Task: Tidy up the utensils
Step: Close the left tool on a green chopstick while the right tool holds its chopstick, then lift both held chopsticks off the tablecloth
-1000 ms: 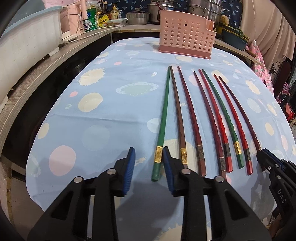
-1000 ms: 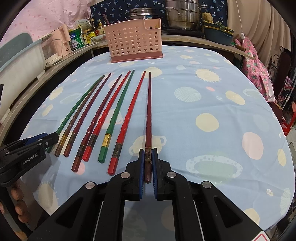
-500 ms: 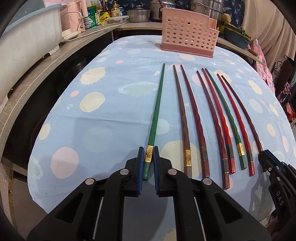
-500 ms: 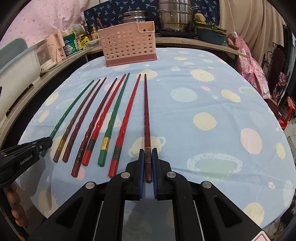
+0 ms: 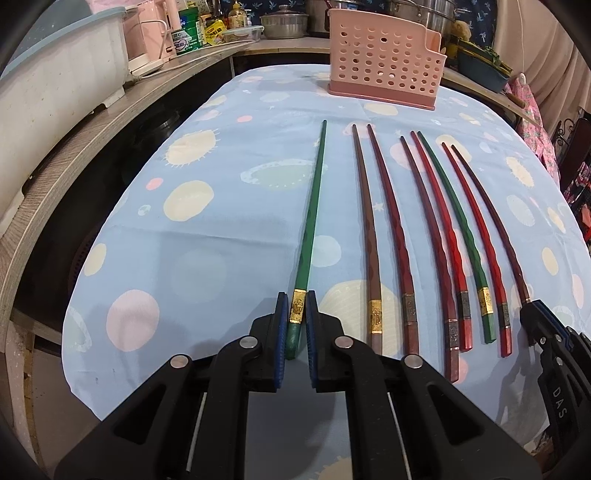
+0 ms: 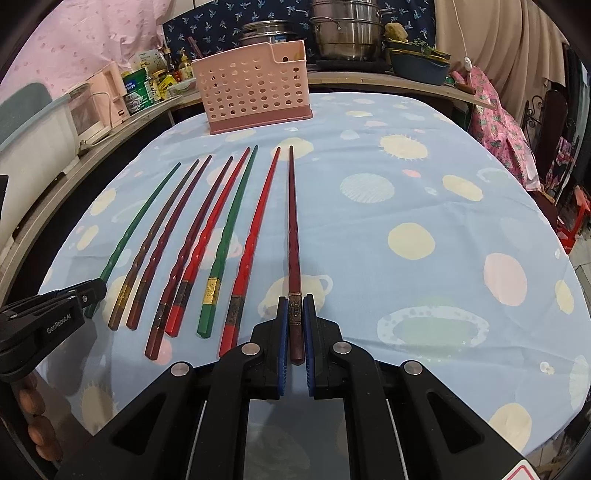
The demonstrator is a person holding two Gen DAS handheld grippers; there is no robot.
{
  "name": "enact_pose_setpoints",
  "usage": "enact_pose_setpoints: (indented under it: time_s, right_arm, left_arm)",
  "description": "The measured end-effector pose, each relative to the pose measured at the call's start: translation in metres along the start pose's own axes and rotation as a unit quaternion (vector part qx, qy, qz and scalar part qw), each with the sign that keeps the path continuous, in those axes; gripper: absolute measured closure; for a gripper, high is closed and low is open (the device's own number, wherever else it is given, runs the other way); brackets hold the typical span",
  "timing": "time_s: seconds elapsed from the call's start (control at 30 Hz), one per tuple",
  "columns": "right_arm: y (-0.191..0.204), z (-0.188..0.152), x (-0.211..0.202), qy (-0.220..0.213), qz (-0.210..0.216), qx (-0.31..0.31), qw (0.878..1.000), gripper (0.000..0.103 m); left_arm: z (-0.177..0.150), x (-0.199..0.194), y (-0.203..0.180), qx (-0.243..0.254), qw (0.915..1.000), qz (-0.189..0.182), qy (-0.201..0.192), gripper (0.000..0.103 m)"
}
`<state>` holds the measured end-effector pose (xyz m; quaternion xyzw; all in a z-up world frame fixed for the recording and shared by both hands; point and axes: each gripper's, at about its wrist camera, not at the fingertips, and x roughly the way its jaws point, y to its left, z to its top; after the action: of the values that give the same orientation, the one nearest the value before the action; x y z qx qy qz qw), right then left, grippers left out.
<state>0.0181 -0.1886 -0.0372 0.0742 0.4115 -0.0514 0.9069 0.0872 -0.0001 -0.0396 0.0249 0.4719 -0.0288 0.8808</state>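
Left gripper (image 5: 296, 314): blue pads clamped on the thick, gold-banded end of a green chopstick (image 5: 311, 218), the leftmost of the row; its jaws have just been closing onto it.

Right gripper (image 6: 295, 321): clenched on the butt of a dark maroon chopstick (image 6: 292, 229), the rightmost of the row.

Whether either held chopstick is raised off the cloth cannot be told from these views.

Between the two, lying loose: six chopsticks side by side, tips away: brown chopstick (image 5: 365, 225), dark red chopstick (image 5: 391, 236), another maroon one, bright red chopstick (image 5: 443, 229), second green chopstick (image 5: 458, 225), and a further red one.

Underneath: light blue tablecloth (image 5: 207, 229) printed with pastel discs.

Far edge of table: pink perforated utensil basket (image 5: 384, 77), upright, well apart from the chopstick tips.

Beyond: counter with steel pots (image 6: 347, 33) and bottles.
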Motion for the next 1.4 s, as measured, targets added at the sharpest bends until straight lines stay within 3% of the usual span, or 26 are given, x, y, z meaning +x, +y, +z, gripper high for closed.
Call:
enact_pose_setpoints:
  time_s: [1.1, 1.4]
  right_arm:
    - [-0.026, 0.007, -0.004, 0.014, 0.046, 0.009, 0.999, 0.096]
    - [-0.038, 0.040, -0.030, -0.026, 0.037, 0.007, 0.999, 0.096]
  left_arm:
    - [0.001, -0.003, 0.006, -0.030, 0.9989, -0.035, -0.001, 0.096]
    - [0.025, -0.026, 0.010, -0.031, 0.9973, -0.060, -0.030, 0.096]
